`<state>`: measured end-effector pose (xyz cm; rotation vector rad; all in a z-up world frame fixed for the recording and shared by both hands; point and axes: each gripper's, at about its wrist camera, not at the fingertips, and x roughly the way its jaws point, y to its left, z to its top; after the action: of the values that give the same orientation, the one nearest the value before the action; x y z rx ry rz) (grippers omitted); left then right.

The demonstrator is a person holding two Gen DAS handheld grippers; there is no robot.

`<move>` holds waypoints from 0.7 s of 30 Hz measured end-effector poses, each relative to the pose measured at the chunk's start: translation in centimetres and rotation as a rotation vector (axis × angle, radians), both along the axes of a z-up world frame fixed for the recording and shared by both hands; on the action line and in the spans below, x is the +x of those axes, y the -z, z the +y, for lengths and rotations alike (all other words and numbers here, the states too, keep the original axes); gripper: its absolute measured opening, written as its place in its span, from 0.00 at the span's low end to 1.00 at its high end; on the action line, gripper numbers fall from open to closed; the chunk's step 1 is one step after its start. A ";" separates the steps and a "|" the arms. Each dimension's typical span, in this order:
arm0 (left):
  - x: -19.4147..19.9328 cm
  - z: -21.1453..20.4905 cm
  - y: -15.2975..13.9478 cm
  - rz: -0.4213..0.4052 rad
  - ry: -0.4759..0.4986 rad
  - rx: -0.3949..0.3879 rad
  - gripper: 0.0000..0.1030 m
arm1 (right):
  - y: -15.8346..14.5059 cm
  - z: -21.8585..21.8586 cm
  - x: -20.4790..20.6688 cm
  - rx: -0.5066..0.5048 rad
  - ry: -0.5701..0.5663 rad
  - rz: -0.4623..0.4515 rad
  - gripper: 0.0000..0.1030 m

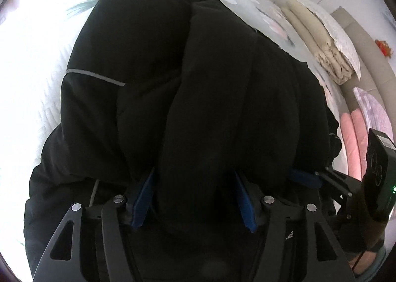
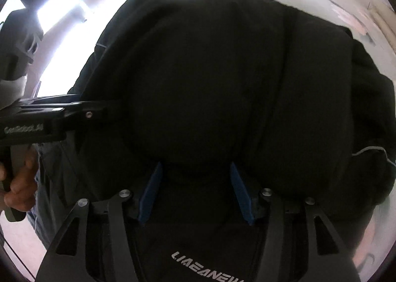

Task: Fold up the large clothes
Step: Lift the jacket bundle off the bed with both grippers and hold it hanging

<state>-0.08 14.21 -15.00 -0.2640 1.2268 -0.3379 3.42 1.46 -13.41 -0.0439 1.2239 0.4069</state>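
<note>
Your left gripper (image 1: pixel 195 197) has its jaws spread wide, a thick fold of the black jacket (image 1: pixel 188 89) bulging between them. Your right gripper (image 2: pixel 195 192) sits the same way, jaws apart around the bunched cloth. The jacket lies heaped on the flowered bed (image 1: pixel 29 64).
</note>
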 end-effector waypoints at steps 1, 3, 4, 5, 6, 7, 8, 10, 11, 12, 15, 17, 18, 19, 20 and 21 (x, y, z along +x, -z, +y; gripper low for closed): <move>-0.3 0.3 -0.1 -0.004 0.006 0.005 0.62 | -0.2 0.0 -0.1 0.001 0.008 -0.001 0.57; -1.1 0.6 -0.7 -0.008 0.017 0.013 0.62 | -0.4 -0.2 -0.4 0.002 0.015 -0.002 0.57; -1.3 0.9 -1.1 -0.005 0.016 0.008 0.62 | -0.9 -0.4 -1.0 0.007 0.023 -0.001 0.57; -1.9 1.4 -2.0 -0.005 0.011 -0.008 0.62 | -1.6 -0.7 -1.3 0.021 0.037 0.007 0.57; -2.8 2.3 -3.1 -0.016 0.003 -0.030 0.62 | -2.5 -1.0 -1.9 0.046 0.050 0.005 0.57; -3.3 2.5 -3.9 -0.022 -0.001 -0.037 0.62 | -3.2 -1.4 -3.0 0.068 0.063 -0.002 0.57; -4.3 3.4 -4.6 -0.027 -0.004 -0.032 0.62 | -4.1 -2.1 -3.8 0.093 0.080 -0.011 0.59; -6.2 4.9 -5.4 -0.023 -0.005 0.044 0.62 | -5.1 -3.4 -5.6 0.128 0.112 -0.011 0.66; -7.0 5.5 -5.7 -0.017 -0.004 0.070 0.62 | -5.2 -4.2 -6.7 0.135 0.137 -0.002 0.67; -8.1 6.5 -5.8 -0.005 -0.003 0.100 0.62 | -5.2 -4.6 -7.6 0.138 0.158 0.010 0.67; -11.2 9.3 -6.0 0.030 -0.018 0.117 0.62 | -4.8 -6.4 -11.2 0.120 0.239 0.066 0.67; -13.0 10.5 -5.8 0.062 -0.044 0.123 0.62 | -4.9 -7.5 -14.0 0.120 0.303 0.097 0.67; -14.2 11.9 -5.7 0.079 -0.064 0.130 0.62 | -5.0 -8.0 -15.5 0.142 0.333 0.106 0.67; -15.1 13.0 -5.7 0.088 -0.079 0.135 0.62 | -5.0 -8.3 -16.5 0.166 0.360 0.114 0.67; -16.1 13.6 -5.7 0.095 -0.095 0.133 0.62 | -5.2 -8.9 -17.8 0.197 0.398 0.126 0.67; -17.2 14.8 -5.6 0.106 -0.110 0.123 0.62 | -5.2 -9.1 -18.7 0.213 0.425 0.135 0.67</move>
<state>-17.31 29.04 -9.37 -0.2447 1.3260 -0.1539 -15.30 -7.69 -8.20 0.4260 1.2769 0.1666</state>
